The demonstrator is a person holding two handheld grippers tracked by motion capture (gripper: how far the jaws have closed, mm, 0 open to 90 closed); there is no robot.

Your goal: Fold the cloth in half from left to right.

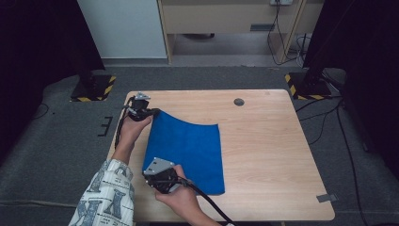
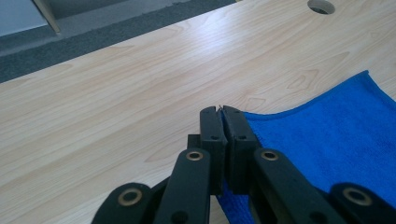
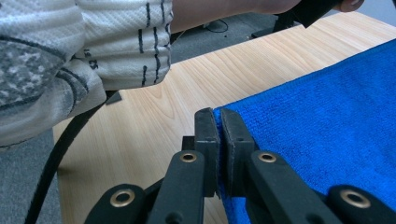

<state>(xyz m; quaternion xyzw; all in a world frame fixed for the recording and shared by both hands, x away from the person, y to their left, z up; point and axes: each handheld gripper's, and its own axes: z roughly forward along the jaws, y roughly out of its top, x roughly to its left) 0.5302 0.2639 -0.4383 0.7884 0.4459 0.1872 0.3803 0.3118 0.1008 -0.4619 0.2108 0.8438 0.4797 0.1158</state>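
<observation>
Blue cloth (image 1: 188, 153) lies on the table (image 1: 263, 155), left of centre, its left edge lifted off the wood. Your left claw (image 1: 149, 113) is clamped shut on the far-left corner, at about 11 o'clock of the cloth. Your right claw (image 1: 157, 175) is clamped shut on the near-left corner, at about 7 o'clock. Both pinch only the hem.

Risks, as judged: a shallow bite could let a corner slip out if you pull the edge taut. Uneven travel of your two hands would skew the fold. The far edge toward 3 o'clock could drag and bunch.
</observation>
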